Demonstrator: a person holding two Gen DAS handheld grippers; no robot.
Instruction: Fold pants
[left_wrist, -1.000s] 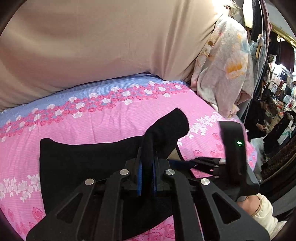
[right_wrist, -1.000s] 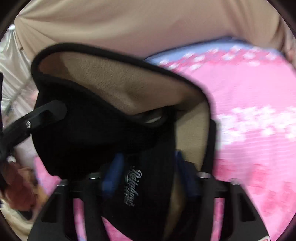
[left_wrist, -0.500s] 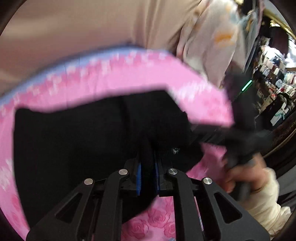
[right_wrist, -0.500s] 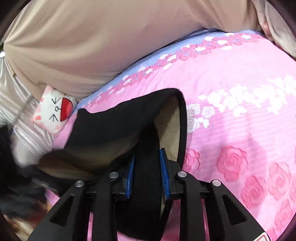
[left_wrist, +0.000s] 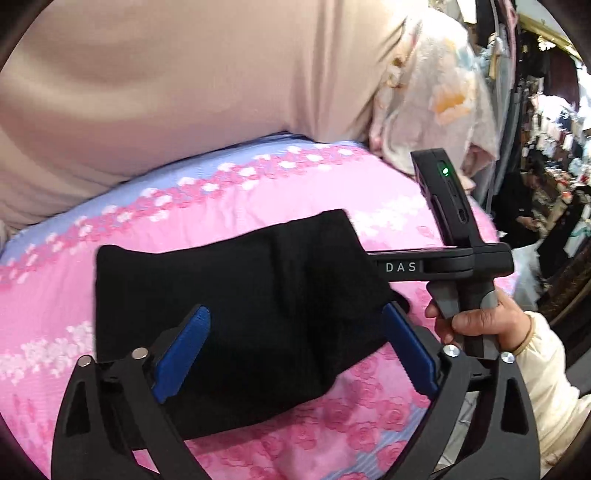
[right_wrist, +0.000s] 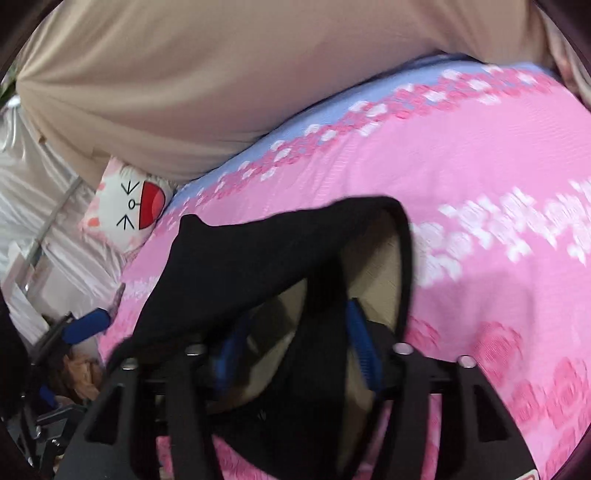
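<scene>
Pants: black pants lie folded into a compact dark block on the pink floral bed, near its front edge and well clear of the beige headboard.
Left wrist view, left tongs: the left tongs have just been opening and now stand wide apart, one blue pad to each side of the cloth, neither pressing on it; the fold lies flat under them.
Left wrist view, right side: a hand holds the other tool's handle at the right end of the pants.
Right wrist view, right tongs: the right tongs have just been opening too; a strip of black waistband still runs between the blue pads, but they no longer appear to pinch it. The tan lining shows where that end gapes upward.
Step in hand: releasing the fold, by my reading.
Doing it well: draw both tools straight back and slightly up so no pad drags the top layer; let the raised, gaping end settle, then press it flat so lining is hidden.
Risk: cloth snagging on a ridged pad and undoing the fold.
</scene>
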